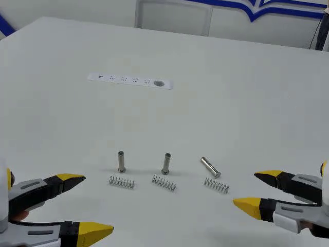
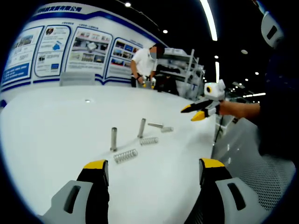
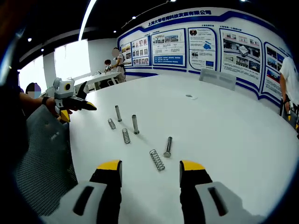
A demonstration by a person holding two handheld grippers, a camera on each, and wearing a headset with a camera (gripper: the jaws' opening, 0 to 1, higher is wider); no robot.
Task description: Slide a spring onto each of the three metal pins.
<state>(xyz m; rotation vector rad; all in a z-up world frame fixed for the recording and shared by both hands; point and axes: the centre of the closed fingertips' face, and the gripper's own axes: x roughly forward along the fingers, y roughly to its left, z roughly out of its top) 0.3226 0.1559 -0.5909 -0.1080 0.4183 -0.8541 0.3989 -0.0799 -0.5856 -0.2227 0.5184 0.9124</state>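
Three metal pins rest on the white table: the left pin (image 1: 121,161) and middle pin (image 1: 166,163) stand upright, the right pin (image 1: 210,167) lies on its side. A loose spring lies in front of each: left spring (image 1: 122,181), middle spring (image 1: 164,182), right spring (image 1: 216,185). My left gripper (image 1: 92,203) hovers open at the lower left, nothing between its fingers. My right gripper (image 1: 254,189) is open at the lower right, close to the right spring. In the left gripper view the nearest spring (image 2: 125,156) lies ahead; in the right gripper view a spring (image 3: 157,159) and lying pin (image 3: 167,146) lie ahead.
A white power strip (image 1: 129,81) lies farther back on the table (image 1: 231,103). A chair back (image 1: 174,16) stands behind the far edge. People (image 2: 145,63) stand in the background by poster walls.
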